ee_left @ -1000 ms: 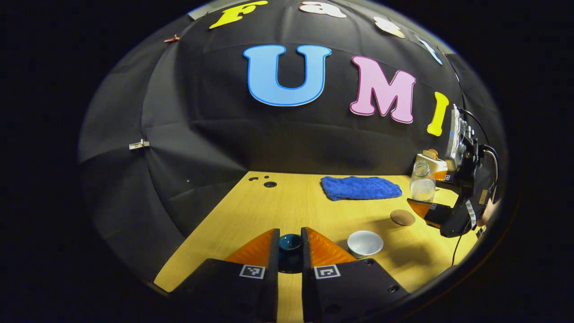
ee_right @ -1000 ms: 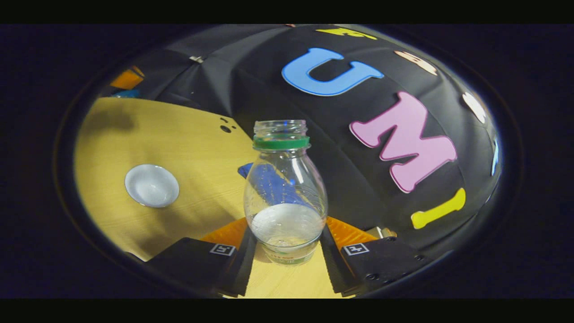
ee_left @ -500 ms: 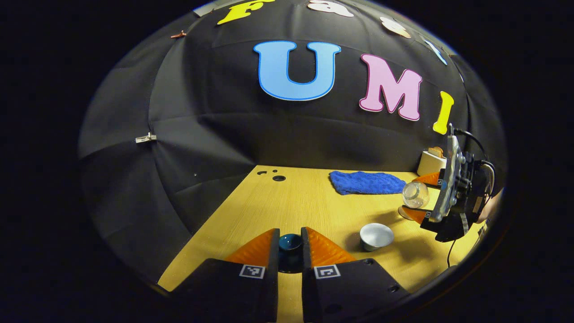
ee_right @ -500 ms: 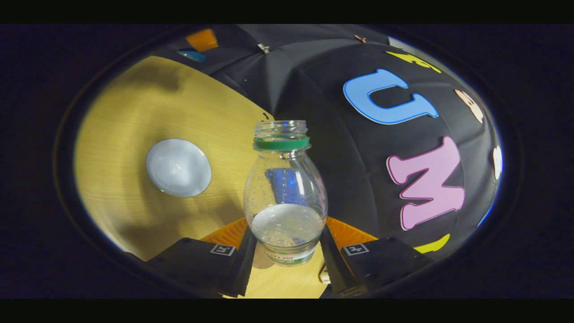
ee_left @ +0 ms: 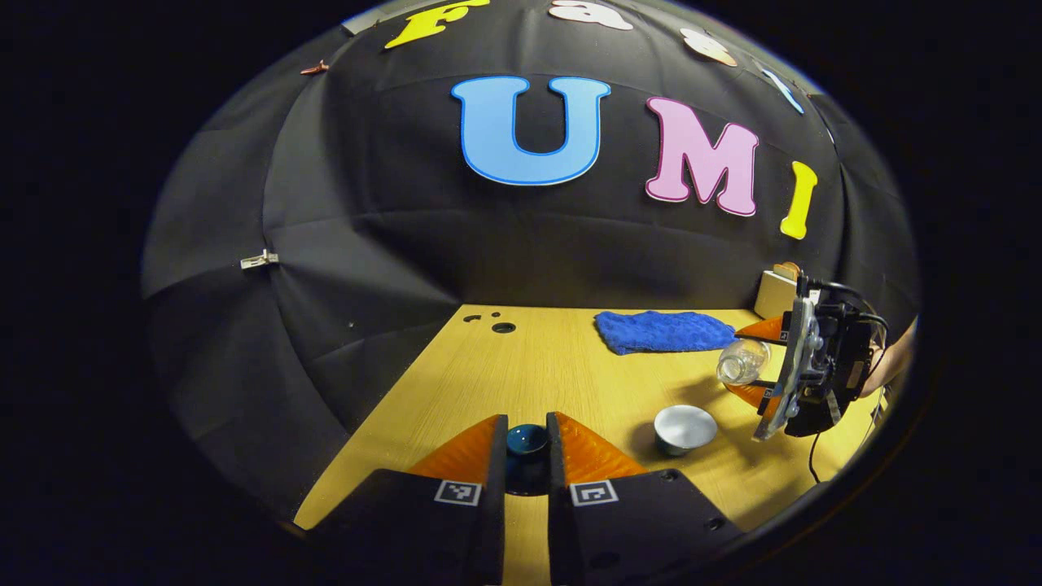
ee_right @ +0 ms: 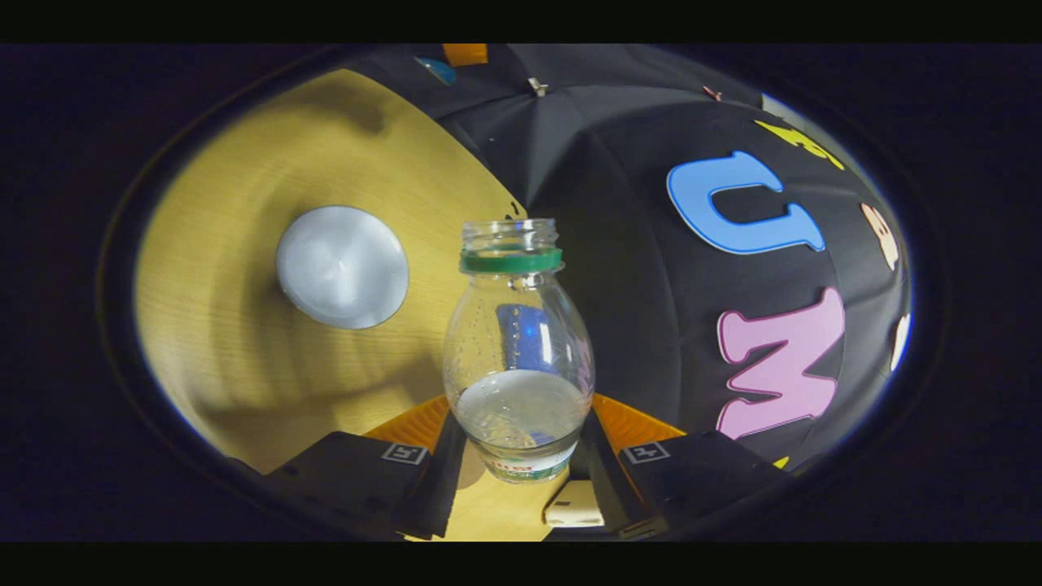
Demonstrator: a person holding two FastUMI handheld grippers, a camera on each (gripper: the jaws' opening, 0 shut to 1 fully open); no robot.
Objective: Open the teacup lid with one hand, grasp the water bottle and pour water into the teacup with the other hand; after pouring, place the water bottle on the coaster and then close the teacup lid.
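My left gripper [ee_left: 527,431] is shut on a dark blue teacup lid [ee_left: 526,442], held low over the near part of the wooden table [ee_left: 562,366]. The white teacup [ee_left: 685,427] stands uncovered just to its right, and appears as a pale round bowl [ee_right: 342,266] in the right gripper view. My right gripper [ee_right: 518,407] is shut on a clear water bottle [ee_right: 518,342] with a green neck ring, no cap and a little water inside. In the left gripper view that bottle [ee_left: 741,360] lies tilted, mouth aimed left, above and right of the teacup, in the right gripper [ee_left: 750,360]. I see no stream.
A blue towel [ee_left: 663,331] lies at the back of the table, with a cream box [ee_left: 777,293] at the far right corner. Small holes [ee_left: 503,327] mark the back left of the tabletop. A sleeve [ee_left: 891,366] shows behind the right gripper.
The right gripper has tipped the bottle from upright to nearly sideways and carried it closer to the teacup. The left gripper has stayed almost still with the lid.
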